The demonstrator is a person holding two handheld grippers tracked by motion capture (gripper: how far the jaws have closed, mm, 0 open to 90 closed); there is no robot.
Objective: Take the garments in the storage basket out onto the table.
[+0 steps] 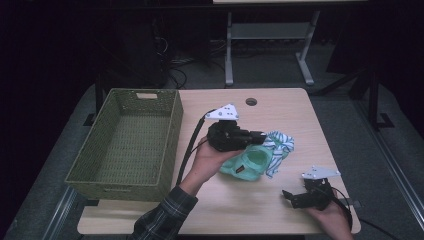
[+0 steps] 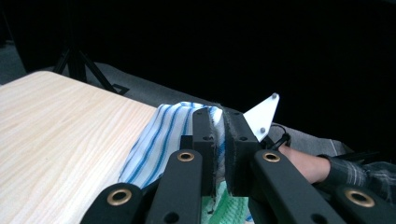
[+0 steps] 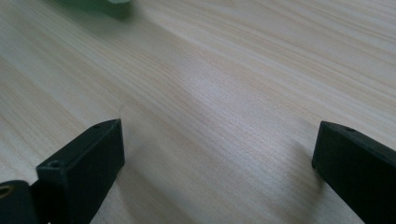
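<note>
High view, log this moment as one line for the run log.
left claw: shut on striped cloth | right claw: open above table | green cloth: on table | basket: empty

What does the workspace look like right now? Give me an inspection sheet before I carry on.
Surface: light wood table, round hole near its far edge.
Job's things: green woven basket at the table's left edge, nothing seen inside; mint green garment and blue-striped white cloth bunched together mid-table.
Clutter: nothing seen.
Grippers: left gripper closed on the striped cloth; right gripper open, low over bare wood, holding nothing.
Cables: black cable trails from the left gripper along the basket; another runs off the table's near right corner.
Surroundings: dark room, grey floor, another table's legs beyond.
</note>
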